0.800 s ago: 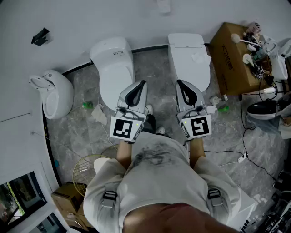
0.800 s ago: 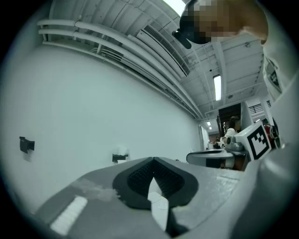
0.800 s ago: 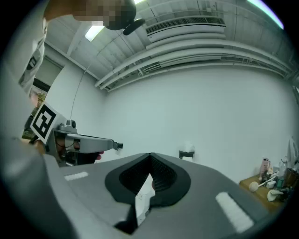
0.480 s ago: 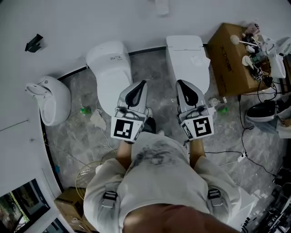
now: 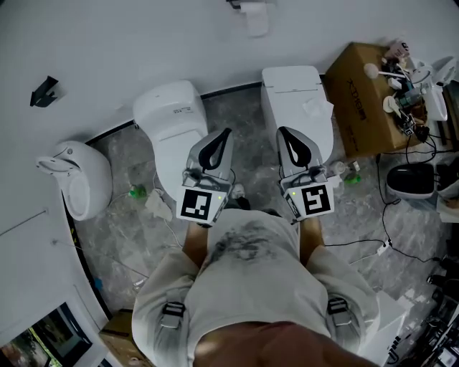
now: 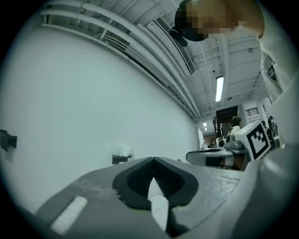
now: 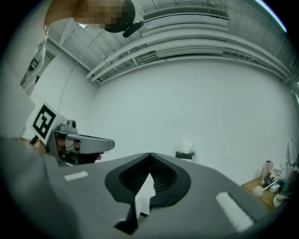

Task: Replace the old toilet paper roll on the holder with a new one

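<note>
**Tool state.** The left tool (image 5: 225, 133) and the right tool (image 5: 281, 131) are both fully closed, jaw tips together, and neither has hold of anything. Both are held level, side by side, in front of the person's chest.

**Task item.** The old roll (image 5: 256, 21) hangs on the holder (image 6: 119, 159) on the white wall, well apart from both tools. No new roll can be identified in any view.

**Hazards from this state.**
- Two toilets (image 5: 176, 118) stand between the person and the wall. A straight reach to the holder passes over them, so a lowered tool is likely to strike a lid or cistern.
- With the jaws closed, contact with the old roll only pushes it. The jaws must open before arrival.
- The paper appears loose and soft. A pinch on the outer layers alone probably tears or unwinds sheets rather than freeing the roll.
- Removal of the old roll before a replacement is located leaves the holder bare.
</note>
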Action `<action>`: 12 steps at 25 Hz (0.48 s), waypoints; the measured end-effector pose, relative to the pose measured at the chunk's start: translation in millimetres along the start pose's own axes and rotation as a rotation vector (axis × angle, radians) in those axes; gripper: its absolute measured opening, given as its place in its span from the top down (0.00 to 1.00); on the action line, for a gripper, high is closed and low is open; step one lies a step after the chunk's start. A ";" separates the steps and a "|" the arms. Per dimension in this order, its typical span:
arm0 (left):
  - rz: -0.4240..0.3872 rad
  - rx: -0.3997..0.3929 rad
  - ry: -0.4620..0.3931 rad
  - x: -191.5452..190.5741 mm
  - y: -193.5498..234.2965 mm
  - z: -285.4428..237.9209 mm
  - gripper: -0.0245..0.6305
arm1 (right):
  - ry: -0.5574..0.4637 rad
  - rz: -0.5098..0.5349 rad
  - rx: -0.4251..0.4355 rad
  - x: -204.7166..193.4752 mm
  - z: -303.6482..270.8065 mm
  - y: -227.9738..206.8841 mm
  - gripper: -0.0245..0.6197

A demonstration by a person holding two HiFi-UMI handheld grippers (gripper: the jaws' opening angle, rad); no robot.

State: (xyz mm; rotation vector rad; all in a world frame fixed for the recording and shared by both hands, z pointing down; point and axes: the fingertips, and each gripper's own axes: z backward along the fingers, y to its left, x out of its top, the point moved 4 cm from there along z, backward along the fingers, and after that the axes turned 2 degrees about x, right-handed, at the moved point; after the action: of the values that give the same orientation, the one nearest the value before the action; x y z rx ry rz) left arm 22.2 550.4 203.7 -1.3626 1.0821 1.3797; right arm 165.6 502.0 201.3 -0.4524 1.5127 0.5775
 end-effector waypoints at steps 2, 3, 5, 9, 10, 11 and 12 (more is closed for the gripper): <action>0.000 -0.007 -0.003 0.7 15.0 -11.8 0.96 | 0.007 -0.003 -0.003 -2.0 -16.8 -2.4 0.96; 0.010 -0.008 -0.007 0.5 21.2 -18.1 0.96 | 0.009 -0.010 -0.002 -3.0 -24.3 -4.1 0.96; 0.036 -0.006 -0.004 -1.2 29.3 -31.4 0.96 | 0.014 -0.023 0.003 -5.0 -36.2 -10.0 0.96; 0.037 -0.018 0.008 -5.5 37.8 -60.4 0.96 | 0.005 -0.002 -0.007 -8.5 -56.2 -29.3 0.96; 0.035 -0.020 0.012 -7.3 40.9 -67.8 0.96 | 0.010 0.011 -0.015 -9.3 -62.8 -34.0 0.96; 0.031 -0.022 0.019 -9.6 44.3 -75.2 0.96 | 0.021 0.027 -0.024 -10.6 -69.8 -39.1 0.96; 0.027 -0.022 0.024 -11.4 47.7 -83.3 0.96 | 0.034 0.042 -0.031 -12.6 -77.0 -44.9 0.96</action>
State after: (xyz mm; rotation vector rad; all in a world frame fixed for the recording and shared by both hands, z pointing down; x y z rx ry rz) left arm -5.6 458.4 213.8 -1.3880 1.1081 1.4014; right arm 132.4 418.6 208.9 -0.4571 1.5503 0.6291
